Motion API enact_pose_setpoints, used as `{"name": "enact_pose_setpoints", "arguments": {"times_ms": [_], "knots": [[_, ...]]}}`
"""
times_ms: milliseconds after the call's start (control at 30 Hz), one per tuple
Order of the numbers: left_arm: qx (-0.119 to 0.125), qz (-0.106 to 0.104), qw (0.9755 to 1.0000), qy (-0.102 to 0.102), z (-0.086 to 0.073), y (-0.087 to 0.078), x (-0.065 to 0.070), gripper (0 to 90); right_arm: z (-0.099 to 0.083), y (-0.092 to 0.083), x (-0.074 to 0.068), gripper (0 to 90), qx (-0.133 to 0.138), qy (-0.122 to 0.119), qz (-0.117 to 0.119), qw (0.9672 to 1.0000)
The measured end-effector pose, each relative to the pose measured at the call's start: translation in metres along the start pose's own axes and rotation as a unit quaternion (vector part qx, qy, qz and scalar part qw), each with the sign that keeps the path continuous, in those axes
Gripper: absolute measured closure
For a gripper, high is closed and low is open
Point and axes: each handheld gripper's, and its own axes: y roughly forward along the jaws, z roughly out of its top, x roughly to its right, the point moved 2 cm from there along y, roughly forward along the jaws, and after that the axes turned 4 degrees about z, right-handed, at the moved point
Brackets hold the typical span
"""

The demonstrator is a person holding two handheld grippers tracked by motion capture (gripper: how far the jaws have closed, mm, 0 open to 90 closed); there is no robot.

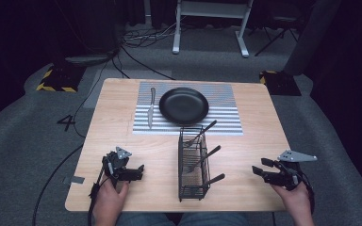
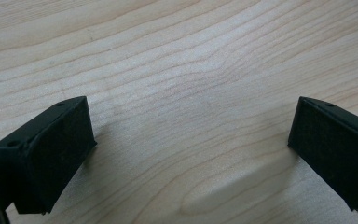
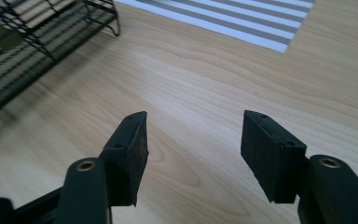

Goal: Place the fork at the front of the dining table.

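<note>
A black wire rack (image 1: 193, 188) stands at the table's front middle with three black-handled utensils (image 1: 206, 128) leaning in it. Behind it a black plate (image 1: 184, 105) rests on a striped placemat (image 1: 226, 117), and a knife (image 1: 151, 109) lies on the mat left of the plate. My left gripper (image 1: 140, 172) sits at the front left, jaws wide apart over bare wood (image 2: 191, 140), holding nothing. To the rack's right my right gripper (image 1: 259, 165) points left toward it. It is open, with only tabletop between its pads (image 3: 193, 135). The rack's corner (image 3: 42, 42) shows ahead to its left.
The wooden table (image 1: 122, 122) has bare room on both sides of the rack. The placemat's edge (image 3: 242, 18) lies ahead of the right gripper. On the grey carpet around the table lie cables (image 1: 136, 61) and a desk frame's feet (image 1: 242, 47).
</note>
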Motion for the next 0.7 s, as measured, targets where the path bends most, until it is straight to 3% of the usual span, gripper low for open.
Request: {"name": "enact_pose_setpoints", "arguments": {"times_ms": [33,400,700], "knots": [[0.0,0.0,1.0,0.0,0.0,0.0,0.0,0.2,0.005,-0.005,-0.008,42.9,0.006,-0.013,0.008,0.9999],[0.0,0.0,1.0,0.0,0.0,0.0,0.0,0.2,0.026,-0.024,-0.042,47.2,0.013,-0.053,0.035,0.9979],[0.0,0.0,1.0,0.0,0.0,0.0,0.0,0.2,0.046,-0.029,-0.08,46.4,0.025,-0.093,0.099,0.9905]]}}
